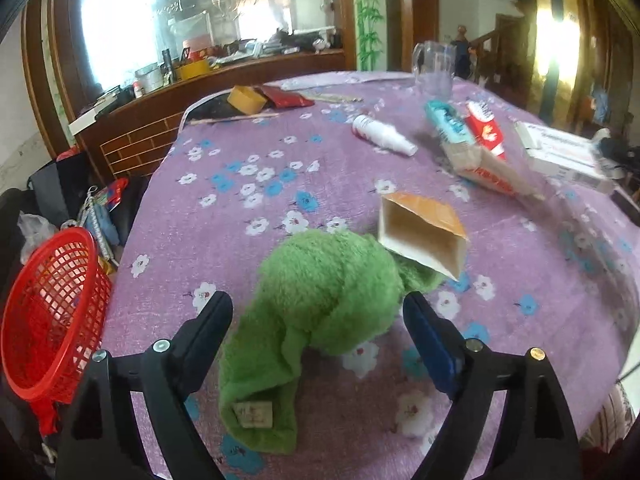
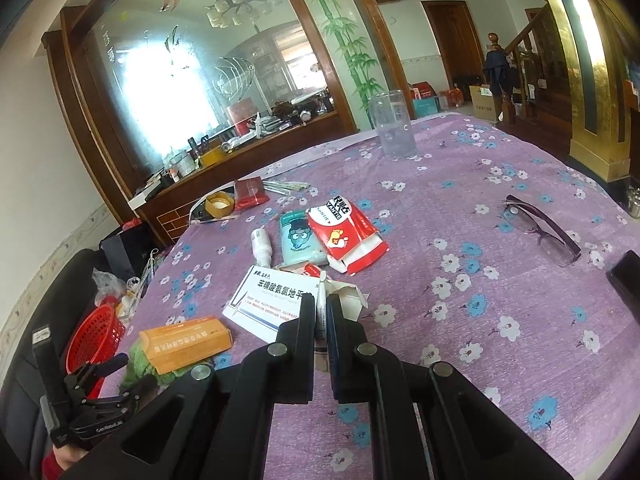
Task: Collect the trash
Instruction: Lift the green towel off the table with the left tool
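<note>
My left gripper [image 1: 318, 304] is open, its fingers on either side of a green fluffy cloth [image 1: 320, 292] on the purple flowered tablecloth. An open orange box [image 1: 424, 232] leans on the cloth's far side; it also shows in the right wrist view [image 2: 186, 344]. The red mesh basket [image 1: 52, 312] hangs off the table's left edge. My right gripper [image 2: 320, 300] is shut on a thin white tube [image 2: 321, 316], above a white medicine box [image 2: 268, 300]. The left gripper [image 2: 100, 396] shows at the lower left of the right wrist view.
A red foot-patch packet [image 2: 346, 232], a teal tissue pack [image 2: 298, 240], a small white spray bottle [image 2: 262, 246], a torn white carton [image 2: 350, 296], a clear jug [image 2: 394, 130], glasses [image 2: 540, 228], a tape roll [image 2: 218, 204] and a dark red packet [image 2: 250, 192] lie on the table.
</note>
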### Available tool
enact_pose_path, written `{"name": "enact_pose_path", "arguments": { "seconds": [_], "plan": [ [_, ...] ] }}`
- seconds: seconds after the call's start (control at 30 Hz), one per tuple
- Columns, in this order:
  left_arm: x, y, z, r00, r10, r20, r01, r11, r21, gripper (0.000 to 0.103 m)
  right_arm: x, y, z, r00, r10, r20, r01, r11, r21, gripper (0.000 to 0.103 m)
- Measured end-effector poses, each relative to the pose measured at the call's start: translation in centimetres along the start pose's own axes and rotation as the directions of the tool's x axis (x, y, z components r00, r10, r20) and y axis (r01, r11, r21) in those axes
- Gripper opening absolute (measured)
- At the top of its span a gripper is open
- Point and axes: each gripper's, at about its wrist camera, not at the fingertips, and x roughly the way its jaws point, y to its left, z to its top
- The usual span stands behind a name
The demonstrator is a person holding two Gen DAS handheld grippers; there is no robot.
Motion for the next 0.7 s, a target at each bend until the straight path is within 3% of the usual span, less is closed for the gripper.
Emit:
{"name": "enact_pose_path", "arguments": {
  "seconds": [0.1, 0.17, 0.23, 0.47, 0.7],
  "plan": [
    [0.9, -0.1, 0.4, 0.999, 0.012, -0.036, -0.013, 1.000, -0.020, 0.084, 0.1, 0.3, -0.1, 1.000, 0.003, -0.004, -0.003, 1.000, -0.007, 0.006],
    [0.9, -0.1, 0.3, 0.999, 0.000, -0.038, -0.002, 1.000, -0.030, 0.063, 0.1, 0.4, -0.2, 1.000, 0.007, -0.007, -0.007, 1.000, -0.009, 0.006],
    [0.6, -0.2, 0.1, 1.000, 0.000, -0.028, -0.001, 0.999, -0.051, 0.056, 0.2, 0.4, -0.2, 1.000, 0.011, -0.009, -0.011, 1.000, -0.010, 0.006],
    [-2.3, -0.5, -0.2, 0.996, 0.009, 0.089, 0.001, 0.994, -0.105, 0.052, 0.1, 0.6, -0.3, 1.000, 0.019, -0.009, -0.019, 1.000, -0.018, 0.006],
    [-7.3, -1.5, 0.6, 0.957, 0.012, 0.289, 0.023, 0.993, -0.119, 0.052, 0.2, 1.4, -0.7, 0.999, 0.031, -0.009, -0.031, 0.999, -0.039, 0.006]
  ]
}}
